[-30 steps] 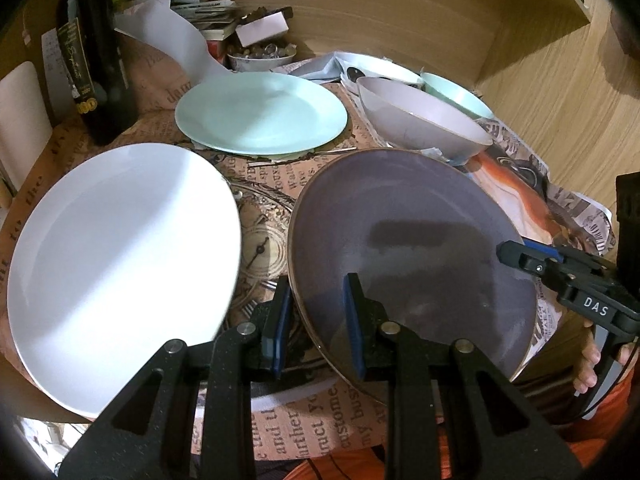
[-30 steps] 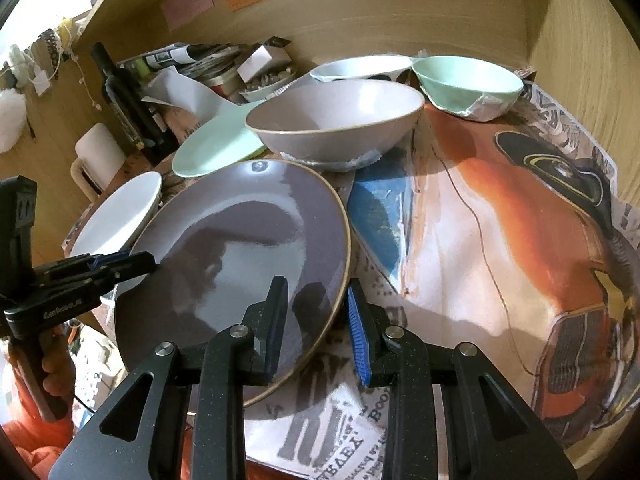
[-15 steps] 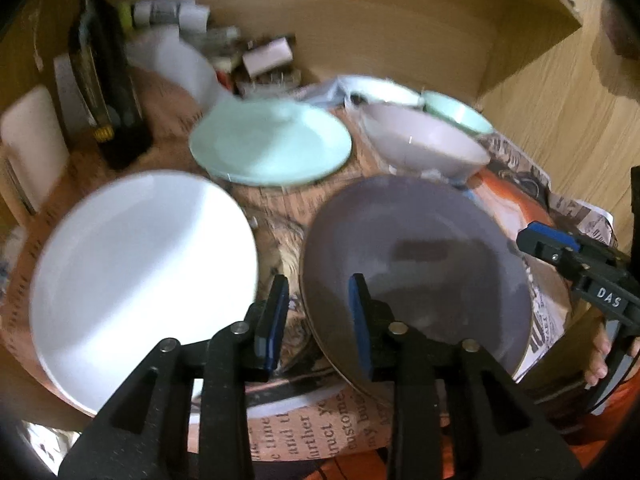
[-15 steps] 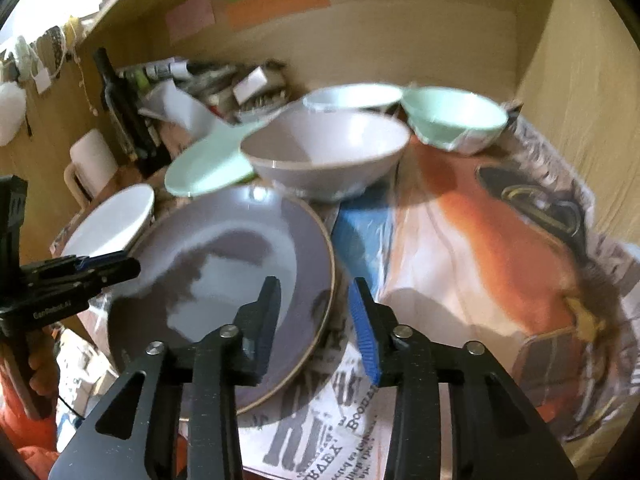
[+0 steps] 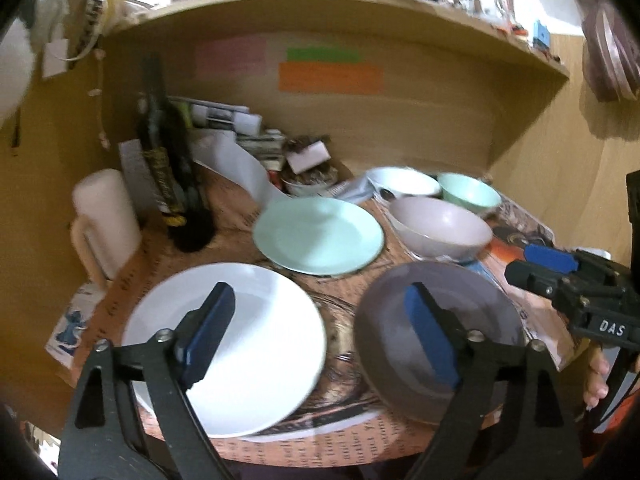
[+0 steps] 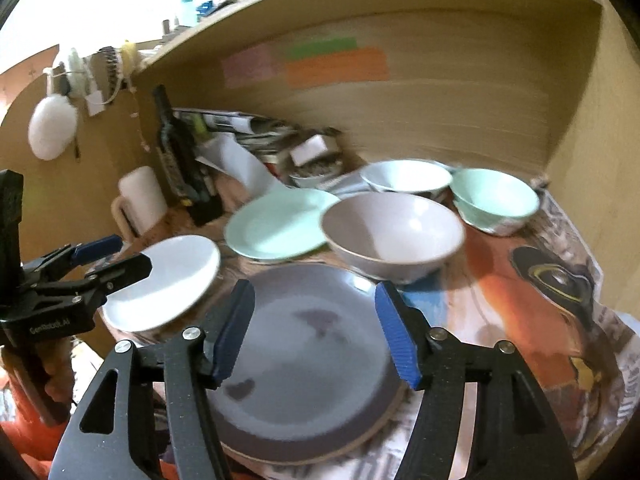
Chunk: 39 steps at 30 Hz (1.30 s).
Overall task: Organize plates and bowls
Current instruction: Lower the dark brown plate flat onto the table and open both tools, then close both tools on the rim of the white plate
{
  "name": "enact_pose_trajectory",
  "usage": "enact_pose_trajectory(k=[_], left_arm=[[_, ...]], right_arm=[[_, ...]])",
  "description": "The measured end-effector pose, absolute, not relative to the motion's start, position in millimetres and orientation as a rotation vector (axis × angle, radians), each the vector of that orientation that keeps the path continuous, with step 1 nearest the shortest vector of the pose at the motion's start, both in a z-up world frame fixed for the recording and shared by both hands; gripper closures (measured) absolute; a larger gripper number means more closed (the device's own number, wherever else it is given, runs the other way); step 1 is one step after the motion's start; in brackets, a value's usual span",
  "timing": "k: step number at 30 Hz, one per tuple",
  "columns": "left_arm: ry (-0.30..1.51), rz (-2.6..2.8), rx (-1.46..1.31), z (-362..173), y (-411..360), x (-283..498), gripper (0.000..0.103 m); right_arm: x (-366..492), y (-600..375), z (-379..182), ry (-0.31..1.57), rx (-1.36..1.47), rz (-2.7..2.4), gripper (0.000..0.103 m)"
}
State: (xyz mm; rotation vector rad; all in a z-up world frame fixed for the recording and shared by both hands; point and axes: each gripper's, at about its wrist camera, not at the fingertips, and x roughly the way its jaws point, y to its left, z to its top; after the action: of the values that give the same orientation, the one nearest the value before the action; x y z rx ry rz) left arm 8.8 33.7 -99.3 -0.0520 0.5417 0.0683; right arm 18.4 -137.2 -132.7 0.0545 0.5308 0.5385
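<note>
- Low in the left wrist view, the left gripper point(image 5: 318, 326) stands with its jaws spread wide; they have just been opening, and nothing is between the blue pads, which hang above the dishes.
- Beneath its left finger lies the white plate point(image 5: 256, 360), flat at the lower left of that frame; beneath its right finger lies the grey plate point(image 5: 476, 320), at the lower right.
- Low in the right wrist view, the right gripper point(image 6: 316, 330) is likewise parted, its jaws having just been opening, with no dish pinched; the grey plate point(image 6: 304, 372) lies flat under and between its fingers, free of both pads.
- Both plates rest on a desk point(image 6: 500, 308) covered with printed newspaper sheets, one with a large orange picture at the right of the right wrist frame.
- Beyond the grey plate, toward frame centre, sit a mint plate point(image 5: 318, 234) and a grey bowl point(image 6: 392, 236); the bowl is just beside the grey plate's far rim.
- Behind the bowl stand a white bowl point(image 6: 406, 176) and a mint bowl point(image 6: 496, 198), side by side near the back wall.
- Upper left holds a dark bottle point(image 6: 180, 152), a white mug point(image 5: 106, 216) and a heap of papers.
- Wooden panels enclose the desk, with pink, green and orange notes point(image 5: 330, 76) on the back panel and a cluttered shelf point(image 5: 360, 4) overhead.
- Much of both frames is motion-blurred.
</note>
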Motion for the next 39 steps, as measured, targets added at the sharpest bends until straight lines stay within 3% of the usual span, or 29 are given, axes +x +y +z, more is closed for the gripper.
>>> enact_pose_trajectory(k=[8, 30, 37, 39], left_arm=[[0.529, 0.124, -0.070, -101.0, 71.2, -6.2, 0.009], [0.676, 0.220, -0.188, -158.7, 195.5, 1.7, 0.009], [0.714, 0.182, -0.230, -169.8, 216.4, 6.9, 0.035], [0.723, 0.166, -0.229, -172.1, 218.5, 8.5, 0.044]], right_arm=[[20.6, -99.5, -131.1, 0.532, 0.054, 0.603, 0.038], [46.6, -2.9, -167.0, 0.713, 0.012, 0.622, 0.038], [55.5, 18.9, -174.2, 0.761, -0.034, 0.603, 0.052], [58.2, 22.6, -176.2, 0.777, -0.043, 0.593, 0.062]])
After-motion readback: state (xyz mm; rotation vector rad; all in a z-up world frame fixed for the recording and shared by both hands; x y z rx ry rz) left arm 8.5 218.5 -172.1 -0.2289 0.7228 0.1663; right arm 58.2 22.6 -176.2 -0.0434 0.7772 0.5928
